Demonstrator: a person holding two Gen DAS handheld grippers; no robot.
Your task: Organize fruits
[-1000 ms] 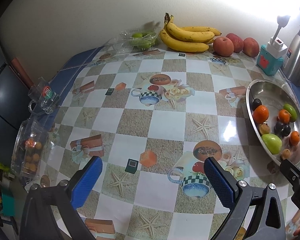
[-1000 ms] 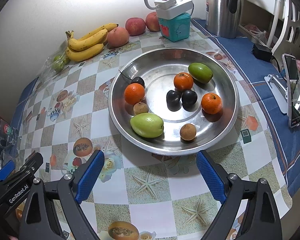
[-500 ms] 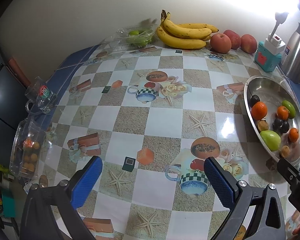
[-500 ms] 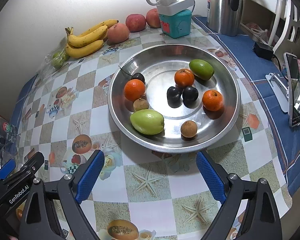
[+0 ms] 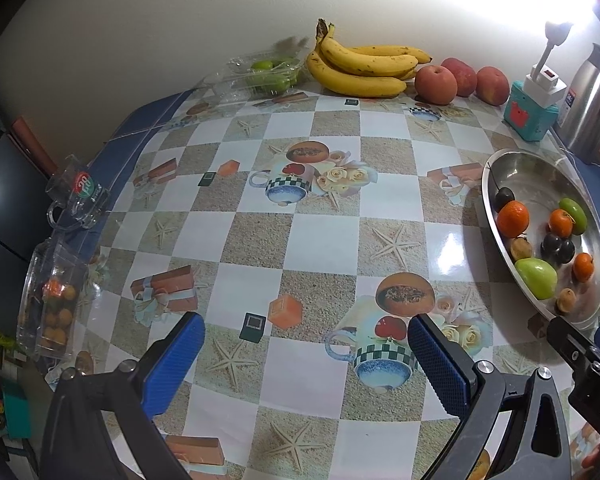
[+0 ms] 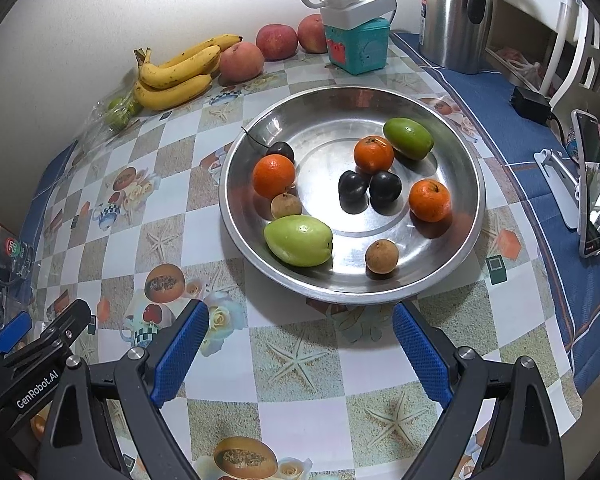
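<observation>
Both grippers just hang over the checkered tablecloth (image 6: 300,408) with nothing in them. The right gripper (image 6: 300,344) has its blue fingers spread wide, just short of the near rim of the steel bowl (image 6: 472,184). The left gripper (image 5: 306,354) is spread too, well to the left of that bowl. In the bowl: three oranges (image 6: 274,176), two green fruits (image 6: 298,240), dark plums (image 6: 385,188), small brown ones. Bananas (image 6: 176,76) and apples (image 6: 277,41) sit beyond the bowl by the wall.

Shiny metal bowl (image 6: 470,216), glossy tablecloth (image 5: 320,236)
</observation>
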